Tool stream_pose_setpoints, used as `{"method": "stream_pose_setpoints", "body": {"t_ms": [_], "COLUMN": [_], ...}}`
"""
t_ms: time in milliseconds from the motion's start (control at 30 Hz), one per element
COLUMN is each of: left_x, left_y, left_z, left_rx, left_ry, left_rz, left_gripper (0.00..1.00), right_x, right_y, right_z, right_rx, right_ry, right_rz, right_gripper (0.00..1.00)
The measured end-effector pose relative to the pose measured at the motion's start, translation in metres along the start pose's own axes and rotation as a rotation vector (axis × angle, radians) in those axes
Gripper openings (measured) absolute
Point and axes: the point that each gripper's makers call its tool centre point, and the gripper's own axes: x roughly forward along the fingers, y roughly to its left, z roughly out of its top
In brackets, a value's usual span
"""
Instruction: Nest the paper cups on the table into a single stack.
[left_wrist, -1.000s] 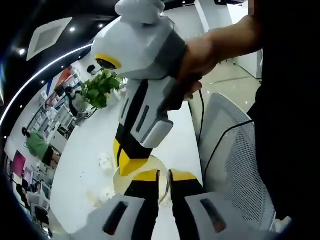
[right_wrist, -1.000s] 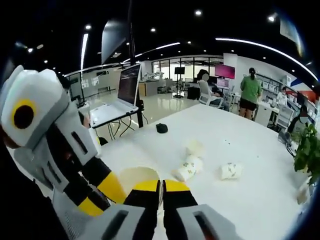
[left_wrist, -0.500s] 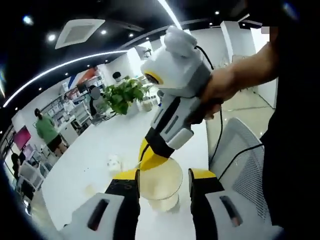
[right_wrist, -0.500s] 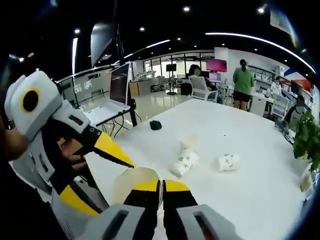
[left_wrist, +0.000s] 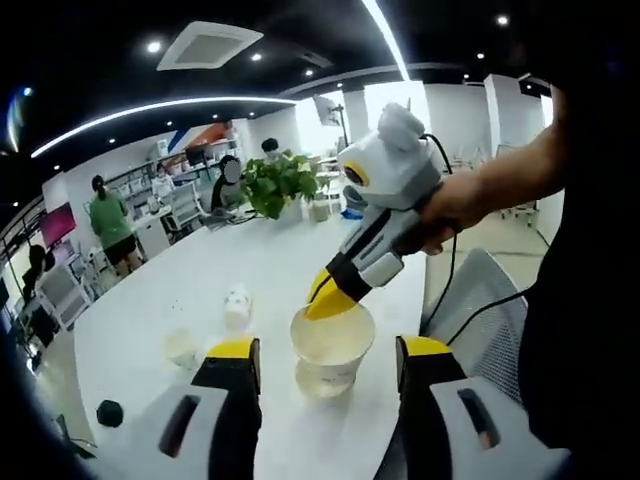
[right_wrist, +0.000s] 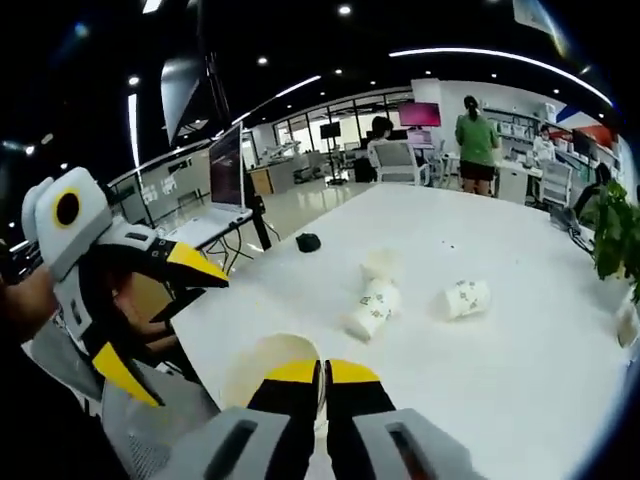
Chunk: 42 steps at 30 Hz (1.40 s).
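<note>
Lying loose on table: three paper cups.

bare table (wide open) around three fallen cups.

A long white bench runs through an open-plan office under a dark ceiling with recessed spotlights, a curved light strip and a square air vent. A leafy green plant stands at the bench's far end, a white mesh chair sits beside the bench, and a monitor stands on a side desk. Further back are glazed partitions, a pink wall screen, a shiny pale floor and people at desks.
</note>
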Motion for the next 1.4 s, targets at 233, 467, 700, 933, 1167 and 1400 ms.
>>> {"method": "stream_pose_setpoints", "body": {"t_ms": [233, 467, 700, 933, 1167, 1400], "left_x": [-0.002, -0.003, -0.005, -0.006, -0.005, -0.005], "left_y": [-0.001, -0.002, -0.002, 0.0, 0.0, 0.001], "left_z": [-0.014, -0.023, -0.027, -0.034, -0.038, -0.041], "left_rx": [-0.029, -0.023, -0.03, -0.032, -0.03, -0.035], "left_ry": [0.018, 0.045, 0.053, 0.074, 0.087, 0.093], "left_rz": [0.011, 0.02, 0.031, 0.041, 0.044, 0.05], "left_gripper": [0.58, 0.58, 0.58, 0.57, 0.57, 0.56], "right_x": [0.01, 0.017, 0.025, 0.032, 0.039, 0.045], "right_y": [-0.006, -0.003, -0.005, -0.007, -0.012, -0.016], "right_z": [-0.008, -0.017, -0.024, -0.035, -0.046, -0.055], "right_rx": [0.012, 0.01, -0.017, -0.037, -0.081, -0.18], "right_ry": [0.011, 0.021, 0.035, 0.058, 0.079, 0.106], "right_rz": [-0.004, 0.009, 0.0, -0.005, -0.024, -0.052], "right_gripper": [0.0, 0.0, 0.0, 0.0, 0.0, 0.0]}}
